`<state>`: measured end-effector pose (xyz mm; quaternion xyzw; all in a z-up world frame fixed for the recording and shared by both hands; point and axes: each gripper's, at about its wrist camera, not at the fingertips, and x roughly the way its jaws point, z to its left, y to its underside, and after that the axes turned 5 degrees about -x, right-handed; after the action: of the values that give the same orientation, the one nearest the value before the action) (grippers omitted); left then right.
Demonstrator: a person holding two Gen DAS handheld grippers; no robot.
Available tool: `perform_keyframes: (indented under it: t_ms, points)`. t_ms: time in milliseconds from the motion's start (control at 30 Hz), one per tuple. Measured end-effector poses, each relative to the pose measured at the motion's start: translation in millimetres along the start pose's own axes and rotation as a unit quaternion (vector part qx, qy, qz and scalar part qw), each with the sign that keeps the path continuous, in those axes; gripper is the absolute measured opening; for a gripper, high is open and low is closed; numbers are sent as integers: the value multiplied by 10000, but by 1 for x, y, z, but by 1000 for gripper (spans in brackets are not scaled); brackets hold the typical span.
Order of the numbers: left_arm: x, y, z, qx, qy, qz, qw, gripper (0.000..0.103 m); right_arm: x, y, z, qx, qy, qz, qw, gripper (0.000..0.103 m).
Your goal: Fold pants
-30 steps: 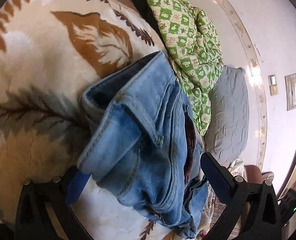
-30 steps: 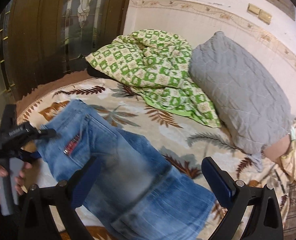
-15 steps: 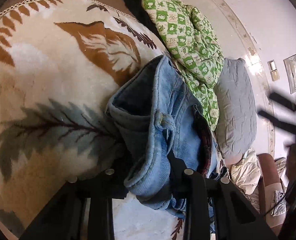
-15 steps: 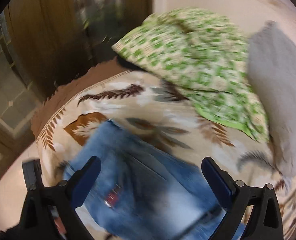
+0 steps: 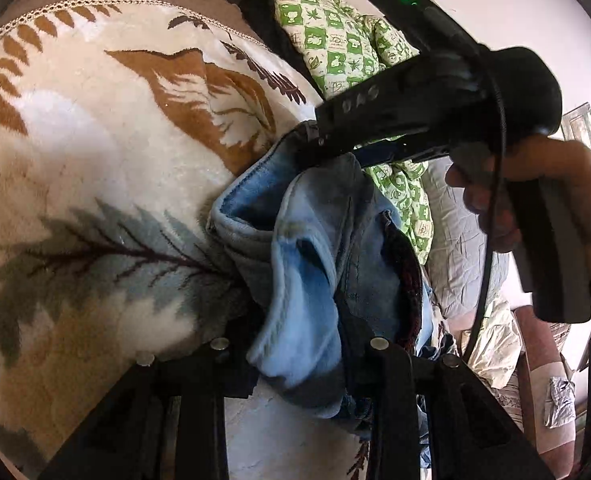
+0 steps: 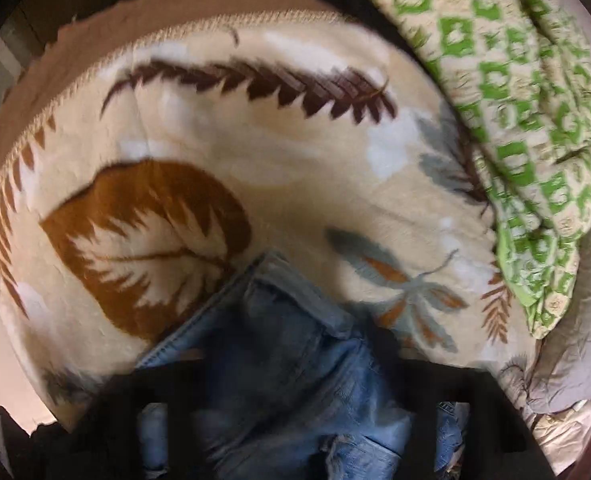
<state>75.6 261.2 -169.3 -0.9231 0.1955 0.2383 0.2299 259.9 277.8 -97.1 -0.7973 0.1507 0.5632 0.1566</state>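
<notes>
1. Centrally, the blue jeans (image 5: 319, 264) lay bunched on the leaf-patterned plush blanket (image 5: 95, 184), waistband raised.
2. The left gripper (image 5: 299, 364) pinched a thick fold of denim, jaws narrowed onto it.
3. The right gripper (image 5: 315, 142), jaws just closing, bit the waistband's far edge; a hand (image 5: 535, 188) held its handle.
4. Beyond lay a green checked quilt (image 6: 515, 120) and a grey pillow (image 5: 459, 248).

Bedroom as I see it through the wrist cameras

A cream leaf-print blanket (image 5: 95, 168) covers the bed, a green checked quilt (image 6: 527, 112) heaped along its far side beside a grey pillow (image 5: 455, 248); behind them I see a pale wall (image 5: 495, 4), brightly lit.
</notes>
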Motion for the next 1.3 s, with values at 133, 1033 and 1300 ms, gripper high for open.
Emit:
perform_keyframes:
  t_ms: [133,1033,1300]
  points:
    - [-6,3,-8,217,-44,-106,9997,31,-12,11,-4,-35,-27,-328,9995,32]
    - [100,295,-242,5936,-1188,869,7912,21,24,415,-233,3343,-1633,-1955,9074,22]
    - [103,305,-241,6093,-1359,803,7771,19,81,443,-241,3875,-2050,-2048,8752,23]
